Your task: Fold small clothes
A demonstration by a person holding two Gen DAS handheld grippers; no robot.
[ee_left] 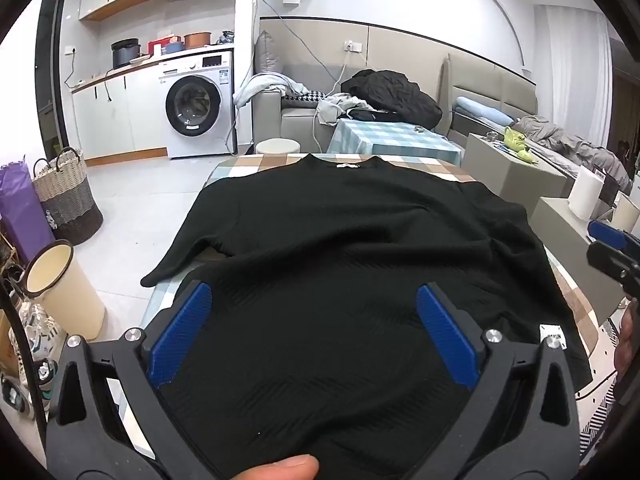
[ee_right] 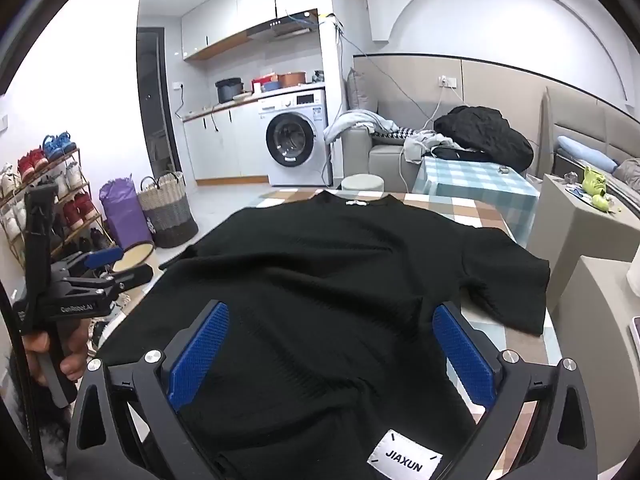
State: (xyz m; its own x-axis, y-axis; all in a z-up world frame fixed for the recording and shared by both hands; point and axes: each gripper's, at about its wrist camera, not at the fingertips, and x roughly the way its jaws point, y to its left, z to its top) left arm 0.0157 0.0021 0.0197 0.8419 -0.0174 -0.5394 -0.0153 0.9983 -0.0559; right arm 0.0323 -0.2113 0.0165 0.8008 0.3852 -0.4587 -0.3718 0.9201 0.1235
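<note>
A black shirt (ee_left: 352, 248) lies flat on the checked table (ee_left: 448, 170), collar away. Both the left gripper (ee_left: 314, 320) and right gripper (ee_right: 330, 340) hover over its hem, jaws wide. A basket (ee_right: 168, 210) and washing machine (ee_right: 294, 142) stand beyond.

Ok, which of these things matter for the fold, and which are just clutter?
For the job:
black T-shirt, spread flat on the checked table
left gripper, open
right gripper, open

Just lying about:
washing machine
woven basket
shoe rack
black jacket
</note>
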